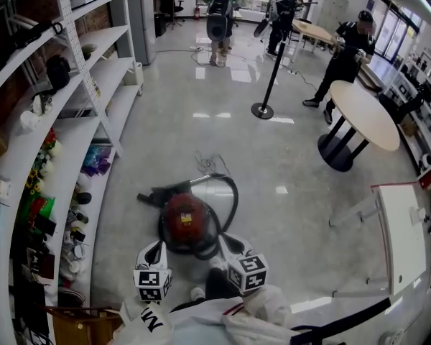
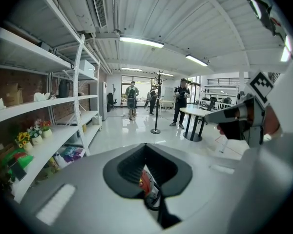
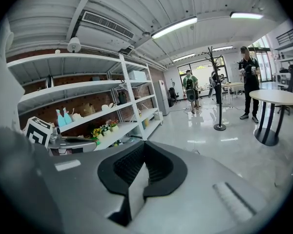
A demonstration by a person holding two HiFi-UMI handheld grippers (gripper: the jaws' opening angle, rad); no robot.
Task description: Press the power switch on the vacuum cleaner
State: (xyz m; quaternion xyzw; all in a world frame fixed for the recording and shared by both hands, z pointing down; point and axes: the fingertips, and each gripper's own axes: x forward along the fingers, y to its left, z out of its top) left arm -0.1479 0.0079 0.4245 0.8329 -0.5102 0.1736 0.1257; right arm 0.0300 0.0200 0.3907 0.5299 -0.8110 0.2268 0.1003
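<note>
A glossy grey floor (image 1: pixel 287 214) stretches between white open shelving (image 1: pixel 104 113) on the left and a round white table on a black pedestal (image 1: pixel 366 113) on the right, with people standing far behind. The round red canister vacuum cleaner (image 1: pixel 187 220), ringed by its black hose (image 1: pixel 233 201), sits on the floor just ahead of both grippers. The left gripper (image 1: pixel 155 247) and right gripper (image 1: pixel 230 243) hover beside it, not touching. Each pair of jaws is drawn together to a thin slit, pinching nothing; a sliver of the red vacuum cleaner (image 2: pixel 145 181) shows through the left slit.
</note>
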